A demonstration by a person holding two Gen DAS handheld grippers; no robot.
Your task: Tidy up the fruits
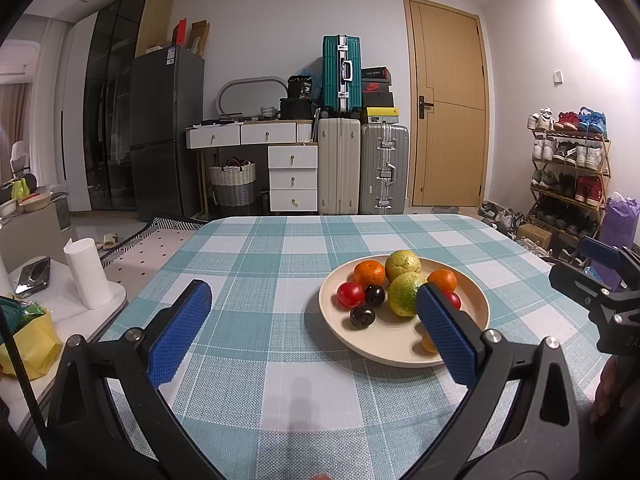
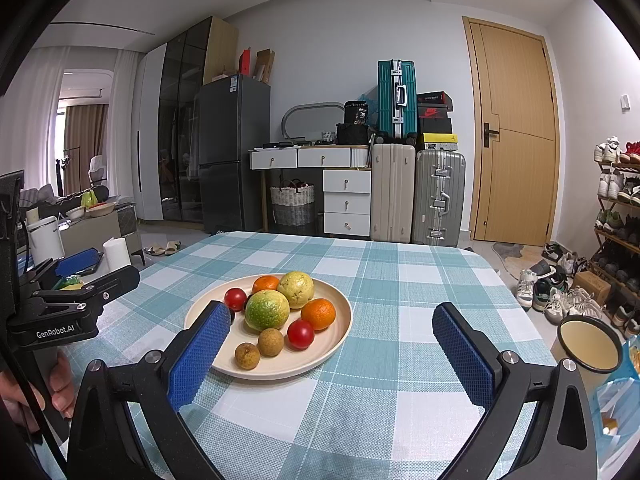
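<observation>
A round cream plate (image 2: pixel 340 332) is sitting flat on the checked tabletop (image 2: pixel 400 280), showing no long axis of its own, and is holding all the fruit: two green-yellow citrus (image 2: pixel 267 309), two oranges (image 2: pixel 319 313), two red tomatoes (image 2: pixel 301 334) and two brown longans (image 2: pixel 271 342) at the plate's near edge. The left wrist view is also showing two dark plums (image 1: pixel 362 316) near the tomato on the plate's left side, which the right view is mostly hiding behind a finger. The left claw (image 1: pixel 312 332) is hovering wide open, its right finger overlapping the plate's near rim; the right claw (image 2: pixel 334 356) is gaping wide too, its left finger crossing the plate's left edge. A cream mug (image 2: pixel 590 344) is standing to the right of the plate, seen only from the right wrist. A paper roll (image 1: pixel 88 274) is standing well left of the plate, off the tabletop.
</observation>
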